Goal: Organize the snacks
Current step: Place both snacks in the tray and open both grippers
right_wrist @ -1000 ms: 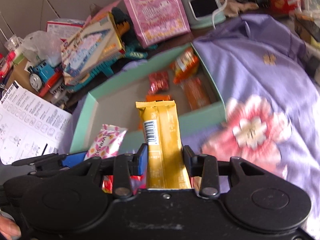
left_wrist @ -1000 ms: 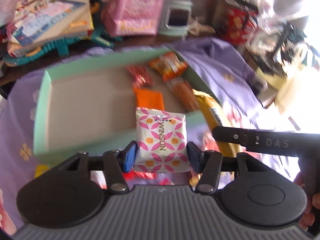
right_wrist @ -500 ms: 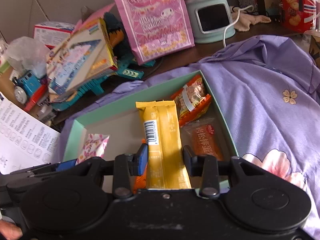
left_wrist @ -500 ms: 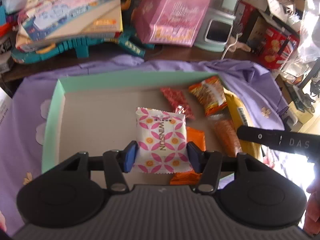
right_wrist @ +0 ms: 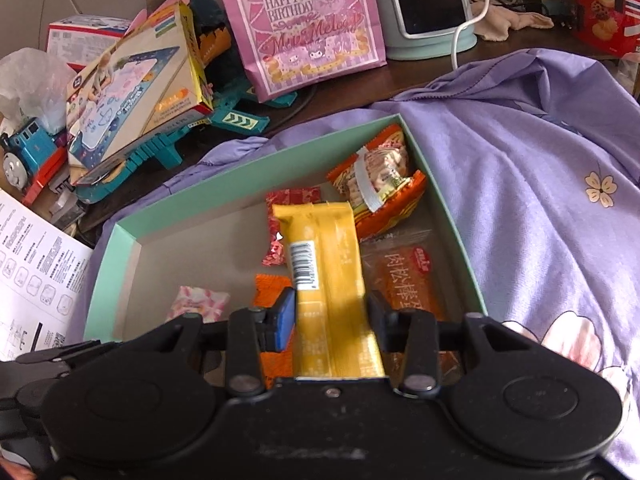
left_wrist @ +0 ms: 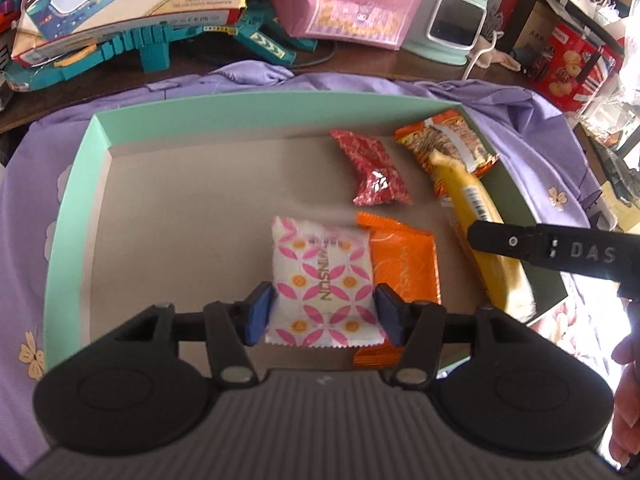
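A mint-green box (left_wrist: 76,208) lies on a purple flowered cloth. My left gripper (left_wrist: 320,312) hangs low over the box floor. A pink-and-white Winsun packet (left_wrist: 320,276) sits between its blue pads, which still touch the packet's sides as the jaws are opening. My right gripper (right_wrist: 330,320) is over the box's right part. A yellow bar (right_wrist: 328,264) stands between its pads, still touched, with the jaws opening. An orange packet (left_wrist: 404,264), a red packet (left_wrist: 372,168), an orange noodle snack (left_wrist: 448,140) and a clear-wrapped orange snack (right_wrist: 408,284) lie in the box.
Behind the box stand a pink birthday bag (right_wrist: 308,20), a mint appliance (right_wrist: 428,12) with a white cord, a toy box on teal track pieces (right_wrist: 136,80) and a red biscuit tin (left_wrist: 572,64). A printed sheet (right_wrist: 32,264) lies left. The box's left half is bare cardboard.
Both grippers moved forward and down from the box's near edge to over its inside, each still carrying its snack. The snacks keep the same place between the pads.
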Action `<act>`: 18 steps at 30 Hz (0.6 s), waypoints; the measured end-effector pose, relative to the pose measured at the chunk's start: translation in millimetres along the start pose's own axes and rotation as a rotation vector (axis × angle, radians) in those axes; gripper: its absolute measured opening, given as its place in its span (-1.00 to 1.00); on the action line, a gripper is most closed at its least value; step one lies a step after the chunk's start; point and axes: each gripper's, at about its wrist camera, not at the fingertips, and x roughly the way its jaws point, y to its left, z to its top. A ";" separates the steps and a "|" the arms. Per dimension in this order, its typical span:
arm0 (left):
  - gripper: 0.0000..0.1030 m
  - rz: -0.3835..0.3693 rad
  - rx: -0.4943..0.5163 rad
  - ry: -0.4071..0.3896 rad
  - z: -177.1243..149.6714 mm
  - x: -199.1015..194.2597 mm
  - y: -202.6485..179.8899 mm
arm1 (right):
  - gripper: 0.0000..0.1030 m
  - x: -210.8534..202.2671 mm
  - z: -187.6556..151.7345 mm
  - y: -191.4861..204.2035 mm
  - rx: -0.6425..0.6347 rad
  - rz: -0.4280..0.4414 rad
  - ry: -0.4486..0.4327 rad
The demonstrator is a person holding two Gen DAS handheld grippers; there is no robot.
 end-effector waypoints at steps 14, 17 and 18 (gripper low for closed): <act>1.00 0.057 -0.001 -0.056 -11.9 -50.3 -3.3 | 1.00 -58.3 -19.3 1.1 0.007 0.028 -0.082; 1.00 0.054 0.002 -0.063 -20.4 -64.1 -3.9 | 1.00 -71.2 -27.2 0.0 0.007 0.033 -0.086; 1.00 0.056 0.006 -0.063 -24.1 -68.2 -4.4 | 1.00 -75.5 -30.0 0.1 0.009 0.034 -0.089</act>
